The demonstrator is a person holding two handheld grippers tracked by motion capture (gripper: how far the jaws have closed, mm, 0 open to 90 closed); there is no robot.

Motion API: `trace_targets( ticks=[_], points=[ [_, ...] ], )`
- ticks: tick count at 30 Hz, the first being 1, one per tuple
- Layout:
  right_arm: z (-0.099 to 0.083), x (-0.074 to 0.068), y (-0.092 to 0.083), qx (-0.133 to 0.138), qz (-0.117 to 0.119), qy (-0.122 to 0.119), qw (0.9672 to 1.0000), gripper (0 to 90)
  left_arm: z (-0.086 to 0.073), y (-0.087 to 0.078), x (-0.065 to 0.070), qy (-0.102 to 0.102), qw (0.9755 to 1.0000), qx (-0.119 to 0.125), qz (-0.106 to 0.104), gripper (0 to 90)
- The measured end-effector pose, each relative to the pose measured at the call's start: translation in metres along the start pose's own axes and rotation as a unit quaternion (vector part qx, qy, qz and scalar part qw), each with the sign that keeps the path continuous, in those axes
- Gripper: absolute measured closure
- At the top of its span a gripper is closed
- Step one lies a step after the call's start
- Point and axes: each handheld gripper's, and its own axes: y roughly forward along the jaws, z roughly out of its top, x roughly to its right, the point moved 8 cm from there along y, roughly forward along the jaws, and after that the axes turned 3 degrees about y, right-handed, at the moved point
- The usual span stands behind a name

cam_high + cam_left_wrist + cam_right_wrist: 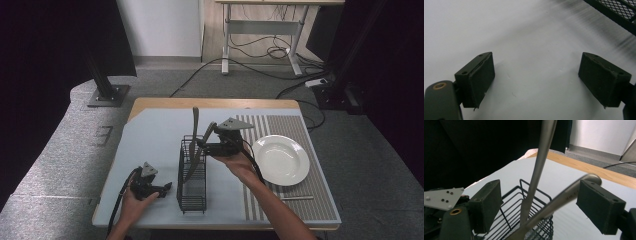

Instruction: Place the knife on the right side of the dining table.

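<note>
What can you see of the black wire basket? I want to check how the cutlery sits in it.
The black wire basket is a narrow, tall rack of thin dark metal bars with fine mesh low on its walls. It stands upright on the pale blue mat, left of the white plate. Two grey metal utensils stand in its far end, handles up, one near upright, one leaning right.

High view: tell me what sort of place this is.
Probably a lab or office room set up for recording, not a kitchen: a table under dark camera stands, loose cables on grey carpet, and a desk frame by the wall. A wire rack and plate are staged props.
</note>
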Motion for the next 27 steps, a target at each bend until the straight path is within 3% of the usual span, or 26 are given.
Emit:
trace_targets(
  ticks=[8,12,17,27],
  points=[
    [0.006,-0.003,0.012,0.000,0.006,-0.004,1.0000,22.2,0.000,0.000,0.000,0.000,1.0000,-0.001,0.000,12.9],
    [0.010,-0.003,0.017,0.005,0.010,-0.008,0.9999,27.6,0.000,0.000,0.000,0.000,1.0000,-0.001,0.000,12.9],
    [0.011,-0.003,0.027,-0.001,0.013,-0.002,0.9999,30.4,0.000,0.000,0.000,0.000,1.0000,-0.001,0.000,12.9],
    [0.011,-0.005,0.042,-0.010,0.015,-0.015,0.9997,38.3,0.000,0.000,0.000,0.000,1.0000,-0.001,0.000,12.9]
  ],
)
